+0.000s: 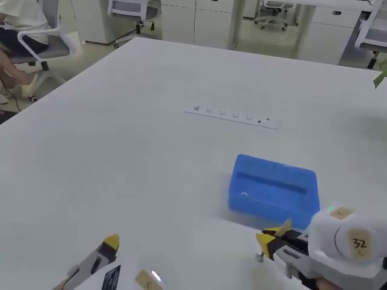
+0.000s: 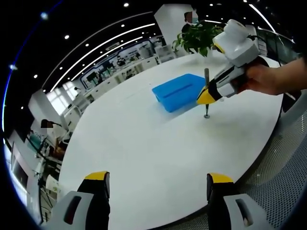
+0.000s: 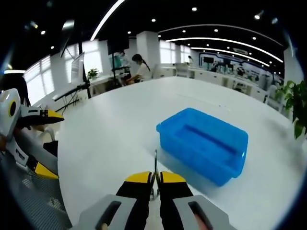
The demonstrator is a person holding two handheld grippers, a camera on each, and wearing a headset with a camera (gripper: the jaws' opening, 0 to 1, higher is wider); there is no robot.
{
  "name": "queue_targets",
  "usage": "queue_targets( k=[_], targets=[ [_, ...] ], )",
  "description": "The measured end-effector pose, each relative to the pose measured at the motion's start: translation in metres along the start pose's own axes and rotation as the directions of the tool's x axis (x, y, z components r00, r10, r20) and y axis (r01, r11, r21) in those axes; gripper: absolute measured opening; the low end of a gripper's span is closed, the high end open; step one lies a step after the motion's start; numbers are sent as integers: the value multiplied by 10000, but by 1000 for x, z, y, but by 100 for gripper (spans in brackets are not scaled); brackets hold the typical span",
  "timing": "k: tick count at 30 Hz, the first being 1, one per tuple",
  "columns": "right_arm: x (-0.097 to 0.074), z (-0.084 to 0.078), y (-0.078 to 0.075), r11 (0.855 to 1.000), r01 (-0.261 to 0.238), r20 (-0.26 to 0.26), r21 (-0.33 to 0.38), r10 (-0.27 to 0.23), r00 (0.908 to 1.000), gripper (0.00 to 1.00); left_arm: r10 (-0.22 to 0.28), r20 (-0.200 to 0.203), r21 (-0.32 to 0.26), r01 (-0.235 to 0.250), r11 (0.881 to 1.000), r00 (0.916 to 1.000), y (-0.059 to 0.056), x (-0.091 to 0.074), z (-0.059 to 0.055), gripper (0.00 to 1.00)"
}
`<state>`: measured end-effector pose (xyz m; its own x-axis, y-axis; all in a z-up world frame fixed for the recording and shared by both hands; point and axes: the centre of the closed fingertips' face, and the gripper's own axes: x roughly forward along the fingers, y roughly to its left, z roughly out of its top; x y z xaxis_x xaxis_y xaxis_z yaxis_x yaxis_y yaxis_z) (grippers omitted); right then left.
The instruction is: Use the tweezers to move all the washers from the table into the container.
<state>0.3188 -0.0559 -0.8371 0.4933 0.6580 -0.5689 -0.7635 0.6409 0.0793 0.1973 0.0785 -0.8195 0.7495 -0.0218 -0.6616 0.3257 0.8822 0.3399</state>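
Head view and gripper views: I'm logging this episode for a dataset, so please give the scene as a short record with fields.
table: white, wide
container: blue, open-topped, on the table beside the right gripper
right gripper: shut on tweezers, which point down at the table close to the container
left gripper: open, holding nothing, over the table's near edge
washers: too small to tell
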Motion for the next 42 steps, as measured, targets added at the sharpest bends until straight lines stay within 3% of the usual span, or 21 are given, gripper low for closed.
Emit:
queue_targets(
  k=[12,16,25,36,42],
  targets=[
    [-16,24,-12,9976,-72,352,695,47,9994,2,-39,-25,17,39,10000,10000,-1,0,-1,85],
    [-20,36,-14,9977,-147,652,662,103,9978,2,-50,-22,14,50,10000,10000,-1,1,0,85],
    [-22,61,-28,9996,215,1051,189,-234,9942,2,-97,-95,68,97,9999,9999,-2,1,-2,85],
    [-12,87,-49,9977,655,1595,144,-670,9849,2,-145,-198,125,147,9998,9997,-4,2,-3,85],
    [1,88,-60,9967,813,1549,62,-813,9846,2,-152,-263,154,156,9998,9995,-4,3,-4,85]
  ],
)
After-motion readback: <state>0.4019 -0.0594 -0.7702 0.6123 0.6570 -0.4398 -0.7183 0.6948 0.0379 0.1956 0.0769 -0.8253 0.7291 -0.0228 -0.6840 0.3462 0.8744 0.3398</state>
